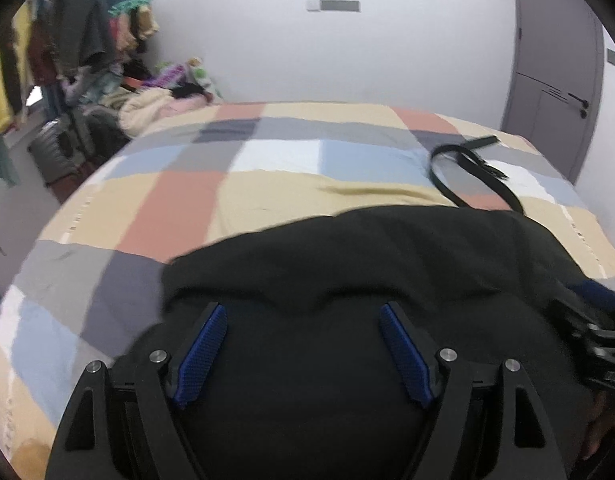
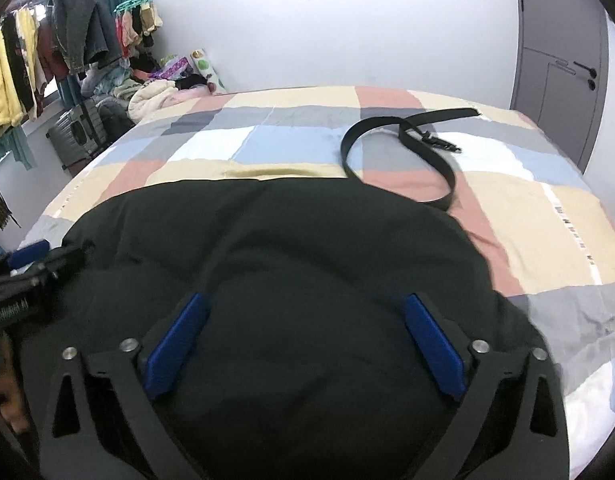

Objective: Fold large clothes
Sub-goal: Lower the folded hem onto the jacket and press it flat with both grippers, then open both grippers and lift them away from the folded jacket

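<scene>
One dark fabric garment (image 2: 291, 240) mid-frame, one black leather belt (image 2: 391, 136) upper right; left gripper (image 1: 303, 312) and right gripper (image 2: 305, 300) (two total) both spread apart.

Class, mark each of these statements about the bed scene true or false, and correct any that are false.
1. Both grippers are open. True: the left gripper and the right gripper each show their blue pads spread wide apart.
2. The garment in front of the grippers is white. False: the garment is black.
3. A black belt lies on the bed beyond the garment. True: the belt is looped on the checked bedspread.
4. The belt is held in the right gripper. False: it lies loose, away from both grippers.
5. The door is wide open. False: the grey door is shut.
</scene>
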`<state>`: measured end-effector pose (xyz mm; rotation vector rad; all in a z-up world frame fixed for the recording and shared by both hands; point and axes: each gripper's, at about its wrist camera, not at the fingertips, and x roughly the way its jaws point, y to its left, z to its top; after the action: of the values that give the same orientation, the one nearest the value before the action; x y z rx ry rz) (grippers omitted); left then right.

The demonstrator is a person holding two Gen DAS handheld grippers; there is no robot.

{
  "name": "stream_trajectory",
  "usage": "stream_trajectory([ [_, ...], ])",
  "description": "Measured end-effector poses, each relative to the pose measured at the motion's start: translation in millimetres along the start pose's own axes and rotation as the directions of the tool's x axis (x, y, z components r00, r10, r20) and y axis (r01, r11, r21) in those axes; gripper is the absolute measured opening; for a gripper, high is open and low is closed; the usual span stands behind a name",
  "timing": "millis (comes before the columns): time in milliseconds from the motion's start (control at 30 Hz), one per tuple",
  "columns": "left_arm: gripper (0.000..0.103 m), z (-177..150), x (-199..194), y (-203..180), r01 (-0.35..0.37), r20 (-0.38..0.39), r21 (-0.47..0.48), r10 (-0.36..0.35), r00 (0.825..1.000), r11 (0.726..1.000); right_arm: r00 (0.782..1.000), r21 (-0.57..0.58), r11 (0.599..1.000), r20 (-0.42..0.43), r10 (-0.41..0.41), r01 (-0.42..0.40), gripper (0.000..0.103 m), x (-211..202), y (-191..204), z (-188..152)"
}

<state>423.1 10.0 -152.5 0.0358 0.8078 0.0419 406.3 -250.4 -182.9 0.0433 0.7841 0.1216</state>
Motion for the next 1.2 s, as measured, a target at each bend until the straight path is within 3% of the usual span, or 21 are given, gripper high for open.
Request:
stream_trajectory([
  [100, 0.078, -3, -4, 12, -0.045, 0.005, -0.003, 0.045, 0.999, 0.999, 1.0, -0.009, 1.0, 0.013, -0.017, 0.017, 0.103, -9, -9, -5],
  [367, 0.079, -16, 7, 8, -0.081, 0.005, 0.032, 0.081, 0.997, 0.996, 1.0, 0.015, 0.999, 0.001, -0.028, 0.028, 0.103, -1, -22, -12],
  [800, 0.079, -24, 12, 17, -0.019, -0.004, -0.022, 0.019, 1.0, 1.0, 1.0, 0.038, 0.999, 0.003, -0.015, 0.015, 0.103, 9, -23, -17],
  [1000, 0.079, -18, -34, 21, 0.029, 0.028, -0.062, -0.027, 0.999, 0.998, 0.996, 0.044, 0.999, 0.088, 0.014, -0.018, 0.103, -37, -24, -7],
  [1200, 0.079, 5, -124, 16, 0.063, 0.146, -0.053, -0.054, 0.988, 0.997, 0.984, 0.034, 0.999, 0.178, 0.012, -0.018, 0.103, -107, -17, 8],
])
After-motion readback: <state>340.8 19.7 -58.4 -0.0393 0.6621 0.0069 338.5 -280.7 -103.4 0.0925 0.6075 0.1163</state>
